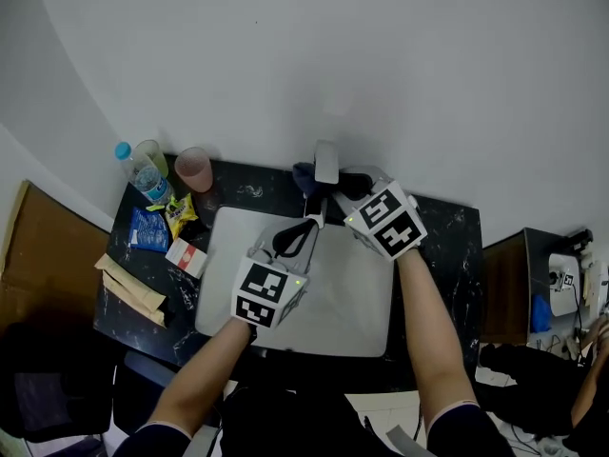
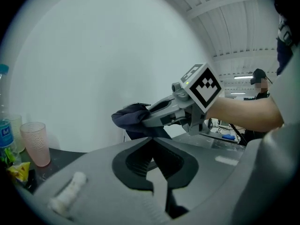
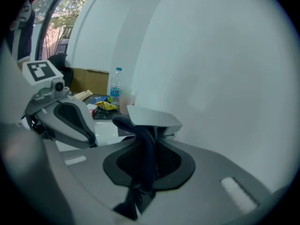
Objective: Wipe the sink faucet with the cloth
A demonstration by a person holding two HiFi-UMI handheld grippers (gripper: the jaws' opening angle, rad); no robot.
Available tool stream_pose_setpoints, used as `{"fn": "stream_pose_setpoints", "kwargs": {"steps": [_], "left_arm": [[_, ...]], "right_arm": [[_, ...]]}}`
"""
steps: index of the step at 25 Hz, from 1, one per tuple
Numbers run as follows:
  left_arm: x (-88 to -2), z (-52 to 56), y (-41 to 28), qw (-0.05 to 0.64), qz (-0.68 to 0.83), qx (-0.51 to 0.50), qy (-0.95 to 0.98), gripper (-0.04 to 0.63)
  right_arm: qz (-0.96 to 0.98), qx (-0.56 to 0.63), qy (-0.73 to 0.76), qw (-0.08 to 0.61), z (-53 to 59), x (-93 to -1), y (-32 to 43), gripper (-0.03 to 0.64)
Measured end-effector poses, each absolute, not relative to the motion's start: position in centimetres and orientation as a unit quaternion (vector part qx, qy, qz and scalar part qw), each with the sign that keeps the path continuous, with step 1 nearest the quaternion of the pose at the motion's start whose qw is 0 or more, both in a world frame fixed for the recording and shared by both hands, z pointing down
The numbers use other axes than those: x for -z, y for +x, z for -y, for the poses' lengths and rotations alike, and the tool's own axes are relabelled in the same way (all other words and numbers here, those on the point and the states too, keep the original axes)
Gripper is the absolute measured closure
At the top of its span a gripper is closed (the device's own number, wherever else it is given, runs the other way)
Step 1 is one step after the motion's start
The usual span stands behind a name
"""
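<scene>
My R gripper [image 3: 146, 136] clamps the dark cloth [image 3: 145, 159] against the faucet [image 3: 153, 117]. L gripper [image 2: 151, 139], jaws together w/ nothing between, hangs over the sink [image 1: 354, 298].

We note cloth [image 2: 133, 116] dark navy | faucet [image 3: 152, 117] silver-grey | sink [image 1: 228, 246] pale grey-white | table [image 1: 447, 246] black, white marbling | left tongs [image 2: 151, 138] and right tongs [image 3: 149, 142] grey with black pads, cubes in black-and-white squares | cup [image 1: 194, 169] translucent pink | bottle [image 1: 143, 174] clear, blue cap | packets: blue packet [image 1: 149, 228], yellow packet [image 1: 181, 212]
</scene>
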State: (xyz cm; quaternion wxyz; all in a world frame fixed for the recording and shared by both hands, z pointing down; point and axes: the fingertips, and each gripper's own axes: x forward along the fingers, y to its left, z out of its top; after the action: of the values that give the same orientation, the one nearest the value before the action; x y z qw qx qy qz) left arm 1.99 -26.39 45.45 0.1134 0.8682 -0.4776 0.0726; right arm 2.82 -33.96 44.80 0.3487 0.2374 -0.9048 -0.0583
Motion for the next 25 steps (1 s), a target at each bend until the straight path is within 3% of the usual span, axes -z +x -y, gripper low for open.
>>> {"fn": "stream_pose_setpoints", "kwargs": {"steps": [12, 20, 25], "left_arm": [[-45.6, 26.4, 1.6, 0.109, 0.481, -0.074, 0.867, 0.594], [-45.6, 26.2, 1.6, 0.103, 0.482, -0.084, 0.866, 0.594], [-46.1, 25.7, 1.2, 0.106, 0.481, -0.100, 0.864, 0.594]], "right_arm": [[0.936, 0.050, 0.249, 0.242, 32.0, -42.4, 3.3, 0.566], [0.942, 0.062, 0.236, 0.232, 28.5, -41.4, 3.2, 0.566], [0.934, 0.101, 0.218, 0.263, 26.5, -41.4, 2.8, 0.566]]}}
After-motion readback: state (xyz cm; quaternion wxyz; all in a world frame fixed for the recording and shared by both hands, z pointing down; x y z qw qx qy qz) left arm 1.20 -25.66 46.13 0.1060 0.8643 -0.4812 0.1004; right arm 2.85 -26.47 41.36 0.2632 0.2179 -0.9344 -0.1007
